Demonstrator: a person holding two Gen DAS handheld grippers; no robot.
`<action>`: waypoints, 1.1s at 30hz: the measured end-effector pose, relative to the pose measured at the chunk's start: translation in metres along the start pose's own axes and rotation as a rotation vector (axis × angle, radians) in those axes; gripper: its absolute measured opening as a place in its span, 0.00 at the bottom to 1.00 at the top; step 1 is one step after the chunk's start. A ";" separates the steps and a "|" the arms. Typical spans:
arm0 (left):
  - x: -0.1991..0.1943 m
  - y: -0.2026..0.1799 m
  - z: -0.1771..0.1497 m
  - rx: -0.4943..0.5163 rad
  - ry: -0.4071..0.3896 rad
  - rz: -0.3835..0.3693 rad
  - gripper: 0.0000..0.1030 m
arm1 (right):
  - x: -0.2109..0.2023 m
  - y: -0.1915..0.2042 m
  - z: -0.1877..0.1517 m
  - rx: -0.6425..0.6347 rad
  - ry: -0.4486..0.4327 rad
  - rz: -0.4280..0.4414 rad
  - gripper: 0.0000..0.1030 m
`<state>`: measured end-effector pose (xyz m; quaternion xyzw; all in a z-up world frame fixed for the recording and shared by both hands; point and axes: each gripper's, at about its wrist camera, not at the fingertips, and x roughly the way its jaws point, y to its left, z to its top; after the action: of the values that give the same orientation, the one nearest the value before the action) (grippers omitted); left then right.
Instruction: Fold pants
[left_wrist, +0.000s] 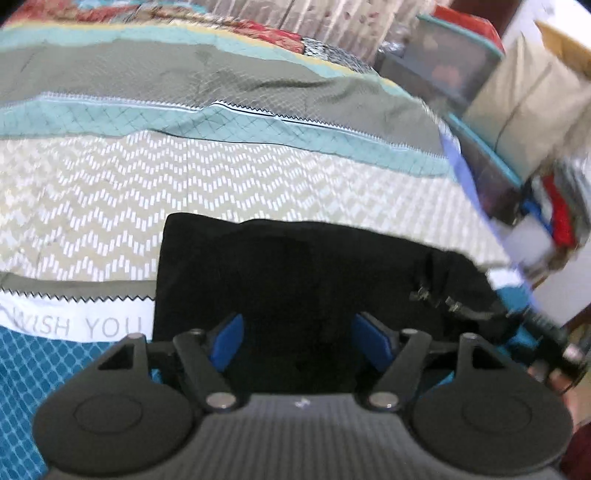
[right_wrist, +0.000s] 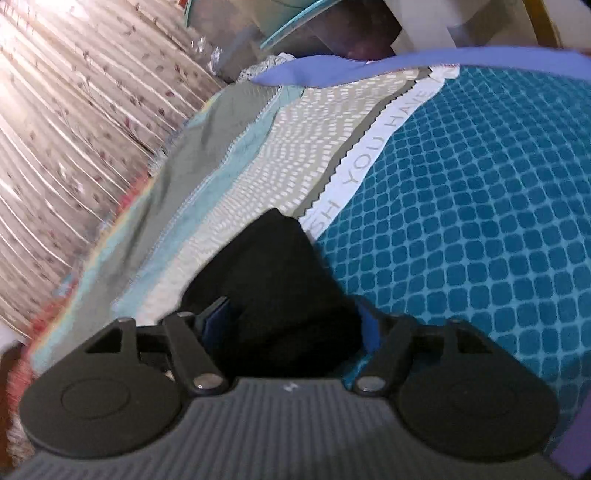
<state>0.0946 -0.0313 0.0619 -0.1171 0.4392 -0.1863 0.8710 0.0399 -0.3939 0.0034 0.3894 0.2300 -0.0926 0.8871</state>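
The black pants (left_wrist: 295, 280) lie folded into a rough rectangle on a patterned bedspread (left_wrist: 110, 192). My left gripper (left_wrist: 297, 338) is open just above the pants' near edge, its blue pads (left_wrist: 229, 341) spread wide over the cloth. In the right wrist view the pants (right_wrist: 273, 291) fill the gap between the fingers of my right gripper (right_wrist: 291, 325), which is open around the cloth's near end. The right gripper also shows in the left wrist view (left_wrist: 546, 332), at the pants' right edge.
The bedspread has teal, grey and chevron bands and a white strip with lettering (right_wrist: 369, 155). Stacked storage boxes and bags (left_wrist: 517, 122) stand past the bed's right edge. A curtain (right_wrist: 74, 110) hangs behind the bed.
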 end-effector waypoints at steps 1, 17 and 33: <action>-0.002 0.002 0.004 -0.026 0.005 -0.021 0.67 | 0.000 0.003 0.001 0.002 0.010 0.000 0.40; 0.021 -0.032 0.048 -0.051 0.090 -0.193 1.00 | -0.034 0.190 -0.082 -0.599 0.052 0.400 0.33; -0.005 0.059 0.021 -0.149 -0.088 -0.003 0.19 | -0.025 0.258 -0.159 -1.003 0.099 0.561 0.42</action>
<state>0.1216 0.0249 0.0561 -0.1905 0.4129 -0.1487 0.8782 0.0529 -0.1025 0.0883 -0.0288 0.1747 0.2851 0.9420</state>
